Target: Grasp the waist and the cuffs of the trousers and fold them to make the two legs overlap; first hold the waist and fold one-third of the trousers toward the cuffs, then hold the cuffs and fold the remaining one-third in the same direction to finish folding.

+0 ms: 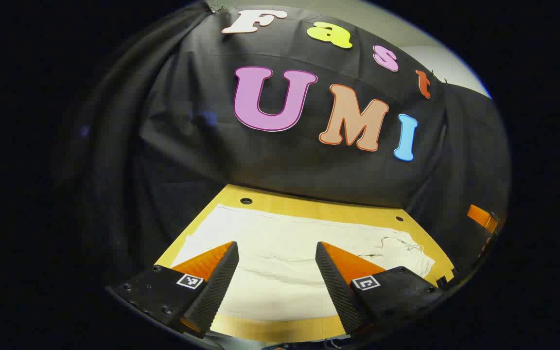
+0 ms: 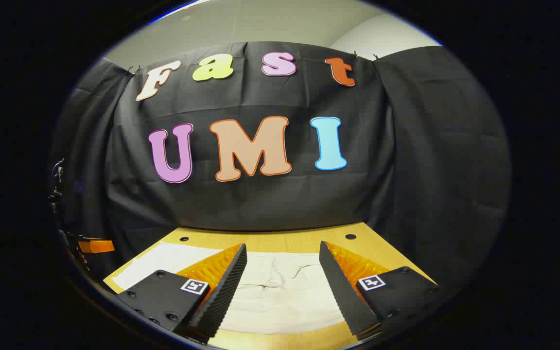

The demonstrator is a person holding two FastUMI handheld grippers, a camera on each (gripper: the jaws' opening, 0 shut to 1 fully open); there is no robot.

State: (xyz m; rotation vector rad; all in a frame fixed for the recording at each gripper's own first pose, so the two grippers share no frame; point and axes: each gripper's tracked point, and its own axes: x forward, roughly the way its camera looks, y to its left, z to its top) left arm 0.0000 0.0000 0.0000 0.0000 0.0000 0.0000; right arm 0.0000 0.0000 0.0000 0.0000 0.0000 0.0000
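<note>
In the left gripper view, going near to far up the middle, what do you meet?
Near edge of the wooden table → the pale trousers spread flat, seen between the open left claw fingers → a bare strip of table with a round hole → the black cloth wall.

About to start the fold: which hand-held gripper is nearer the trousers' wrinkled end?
Right. The right hand-held gripper hovers open with the trousers' wrinkled end straight ahead between its fingers; the left hand-held gripper, also open, faces the smooth middle, that end off to its right.
</note>
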